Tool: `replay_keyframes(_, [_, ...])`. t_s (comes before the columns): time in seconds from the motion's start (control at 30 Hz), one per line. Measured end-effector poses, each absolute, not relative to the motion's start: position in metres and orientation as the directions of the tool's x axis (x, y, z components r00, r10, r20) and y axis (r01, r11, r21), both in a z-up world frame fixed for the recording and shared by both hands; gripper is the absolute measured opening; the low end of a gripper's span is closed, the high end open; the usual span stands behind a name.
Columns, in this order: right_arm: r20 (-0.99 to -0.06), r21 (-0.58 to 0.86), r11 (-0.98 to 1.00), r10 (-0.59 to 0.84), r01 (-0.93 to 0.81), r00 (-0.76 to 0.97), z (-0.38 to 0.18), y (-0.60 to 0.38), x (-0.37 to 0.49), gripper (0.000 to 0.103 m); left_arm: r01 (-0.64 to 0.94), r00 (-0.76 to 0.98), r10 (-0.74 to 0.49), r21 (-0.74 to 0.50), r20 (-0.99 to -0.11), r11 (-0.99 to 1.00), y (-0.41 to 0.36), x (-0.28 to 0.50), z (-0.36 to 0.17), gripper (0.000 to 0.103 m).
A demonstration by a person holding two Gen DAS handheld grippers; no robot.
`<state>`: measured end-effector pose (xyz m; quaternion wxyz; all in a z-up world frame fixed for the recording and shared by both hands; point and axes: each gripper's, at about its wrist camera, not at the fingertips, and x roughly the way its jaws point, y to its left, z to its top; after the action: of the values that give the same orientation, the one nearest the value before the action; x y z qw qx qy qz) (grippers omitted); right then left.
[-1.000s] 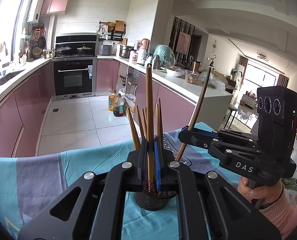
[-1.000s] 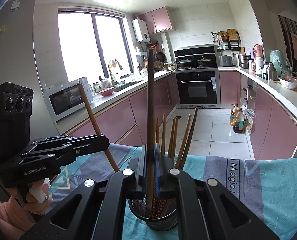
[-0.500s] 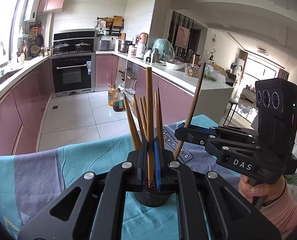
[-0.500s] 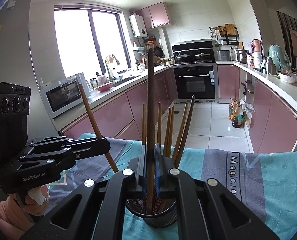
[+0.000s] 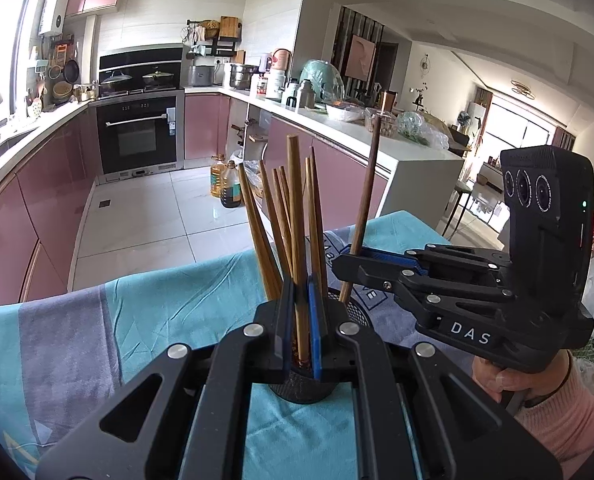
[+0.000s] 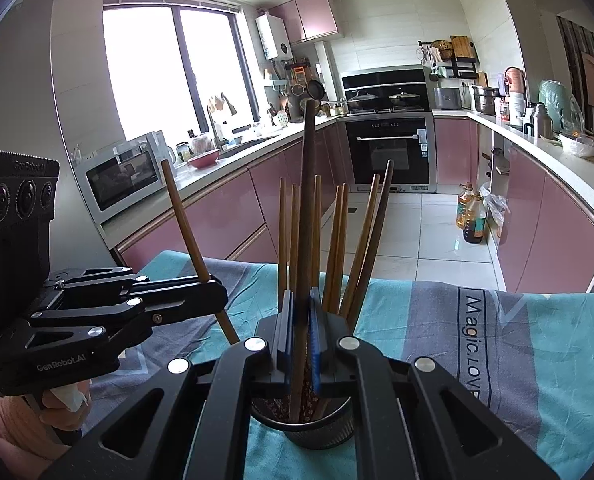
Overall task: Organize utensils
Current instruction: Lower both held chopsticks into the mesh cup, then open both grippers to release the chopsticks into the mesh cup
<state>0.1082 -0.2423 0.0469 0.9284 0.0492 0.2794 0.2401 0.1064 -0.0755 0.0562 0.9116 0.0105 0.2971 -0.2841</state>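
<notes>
Fingers of the left gripper (image 5: 300, 320) are pressing together on one light-brown chopstick (image 5: 295, 216), which is standing nearly upright with its lower end dipping into the black mesh holder (image 5: 303, 390). Fingers of the right gripper (image 6: 301, 332) are likewise clamping a darker chopstick (image 6: 308, 184) — its lower end is reaching down inside the same holder. In the left wrist view the right gripper is showing from the side, its dark stick slanting down toward the holder's rim; in the right wrist view the left gripper is showing at the left, its light stick slanting the same way.

Bundle of chopsticks (image 6: 339, 248) is standing loose in the holder, fanning outward above its rim, just beside both clamped sticks.

Holder is sitting on a teal and grey cloth (image 6: 537, 344) — printed lettering is running along one grey band.

Hand in a pink sleeve (image 5: 553, 412) is gripping the right gripper's handle.

Pink kitchen cabinets (image 6: 225, 216) and a black oven (image 5: 139, 136) are filling the background.
</notes>
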Motion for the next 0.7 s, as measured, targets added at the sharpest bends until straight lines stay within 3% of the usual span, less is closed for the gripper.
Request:
replay_keyframes(0.37, [-0.538, 0.260, 0.880, 0.473, -0.397, 0.698, 0.030, -0.240, 0.118, 0.008, 0.510, 0.627, -0.496, -0.164, -0.601, 0.844, -0.079, 0.127, 0.036, 0.010])
replay_keyframes(0.47, [-0.533, 0.264, 0.877, 0.479, -0.401, 0.697, 0.030, -0.240, 0.114, 0.010, 0.506, 0.631, -0.497, -0.170, -0.596, 0.845, -0.073, 0.126, 0.032, 0.020])
replay_keyframes(0.57, [-0.521, 0.267, 0.873, 0.487, -0.409, 0.700, 0.032, -0.240, 0.105, 0.022, 0.483, 0.670, -0.478, -0.156, -0.568, 0.862, -0.064, 0.117, 0.031, 0.030])
replay_keyframes(0.63, [-0.505, 0.263, 0.872, 0.489, -0.413, 0.711, 0.035, -0.239, 0.097, 0.033, 0.464, 0.703, -0.465, -0.150, -0.537, 0.873, -0.056, 0.107, 0.032, 0.046])
replay_keyframes(0.7, [-0.486, 0.251, 0.874, 0.486, -0.417, 0.726, 0.038, -0.237, 0.088, 0.042, 0.434, 0.740, -0.439, -0.138, -0.509, 0.891, -0.046, 0.097, 0.032, 0.053])
